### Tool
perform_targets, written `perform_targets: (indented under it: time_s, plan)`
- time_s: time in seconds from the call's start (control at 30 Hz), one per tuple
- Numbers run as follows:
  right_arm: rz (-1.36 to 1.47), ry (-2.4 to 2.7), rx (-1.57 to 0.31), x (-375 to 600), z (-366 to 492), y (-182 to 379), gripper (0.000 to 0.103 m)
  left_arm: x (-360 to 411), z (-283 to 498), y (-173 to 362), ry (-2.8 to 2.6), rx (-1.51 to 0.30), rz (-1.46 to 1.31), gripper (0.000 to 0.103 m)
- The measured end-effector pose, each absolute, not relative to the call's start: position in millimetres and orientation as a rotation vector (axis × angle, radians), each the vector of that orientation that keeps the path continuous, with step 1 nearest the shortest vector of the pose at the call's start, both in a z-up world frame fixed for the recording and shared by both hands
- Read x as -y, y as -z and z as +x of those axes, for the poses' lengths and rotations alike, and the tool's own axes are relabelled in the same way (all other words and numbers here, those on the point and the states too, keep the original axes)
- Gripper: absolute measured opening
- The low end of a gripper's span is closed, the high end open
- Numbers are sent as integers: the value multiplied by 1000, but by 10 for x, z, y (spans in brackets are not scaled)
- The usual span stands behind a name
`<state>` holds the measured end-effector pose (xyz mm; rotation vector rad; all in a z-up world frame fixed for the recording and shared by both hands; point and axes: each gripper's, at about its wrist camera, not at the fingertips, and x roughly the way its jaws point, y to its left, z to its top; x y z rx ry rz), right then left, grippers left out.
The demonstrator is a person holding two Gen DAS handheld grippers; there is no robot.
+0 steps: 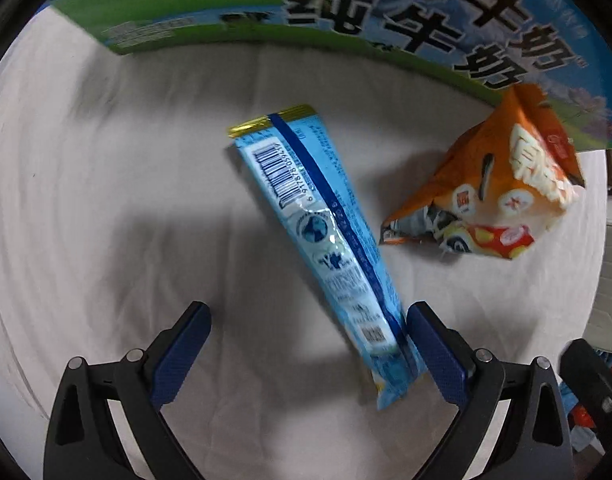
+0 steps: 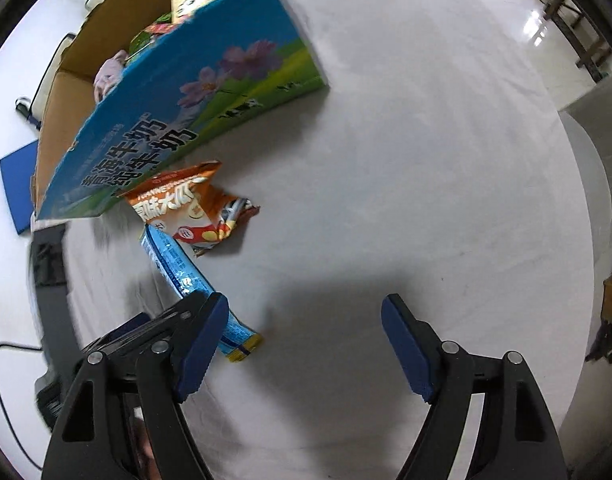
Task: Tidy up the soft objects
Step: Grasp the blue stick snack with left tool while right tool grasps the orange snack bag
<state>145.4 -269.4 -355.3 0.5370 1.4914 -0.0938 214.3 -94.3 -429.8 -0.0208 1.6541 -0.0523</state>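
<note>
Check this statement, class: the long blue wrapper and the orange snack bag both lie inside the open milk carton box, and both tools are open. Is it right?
One thing is wrong. The long blue wrapper and the orange snack bag lie on the white cloth beside the milk carton box, not inside it; the right wrist view shows this. The left tool and right tool are open, as stated.

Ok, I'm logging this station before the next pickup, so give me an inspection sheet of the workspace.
Surface: white cloth, wrinkled, shadowed.
Job's things: blue snack packet flat on the cloth; orange snack bag beside it; milk carton box open, soft items inside.
Clutter: blue pad by the box.
Grippers: left gripper open over the packet's end; right gripper open, empty.
Cables: black cable at the cloth's edge.
Surroundings: glossy floor.
</note>
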Motion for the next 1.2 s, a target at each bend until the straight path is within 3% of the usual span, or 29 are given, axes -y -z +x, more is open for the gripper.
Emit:
perform_targets:
  time_s: [0.07,0.13,0.2,0.3,0.6,0.7,0.73,0.93,0.97,1.2]
  plan:
    - [523,75,-1478,2650,1541,3527,81,1002,2172,4312,64,-1638,1,89]
    - [496,59,-1461,2574,1620,3486,81,1076,2131,4254,70,-1588,76,70]
    - [463,32,-1446,2453,1716,3487,89,1078,2090,4199,94,-1567,99,33]
    - [397,-12,-1436,2224,1895,3554,93,911,2069,4207,77,-1571,96,24]
    - [296,-49,-1456,1801,2382,3802,91,575,2090,4234,50,-1565,44,27]
    - [290,-19,-1498,1803,2419,3810,55,492,2156,4184,45,-1565,36,33]
    - [299,-22,-1503,1836,2399,3800,51,427,2235,4155,42,-1569,34,34]
    - [299,-48,-1607,2078,2122,3607,50,270,2566,4062,59,-1568,38,33]
    - [283,-43,-1636,2113,2040,3584,50,284,2576,4076,62,-1564,40,28]
    - [165,-34,-1801,2171,1614,3771,50,159,2124,3981,100,-1597,32,19]
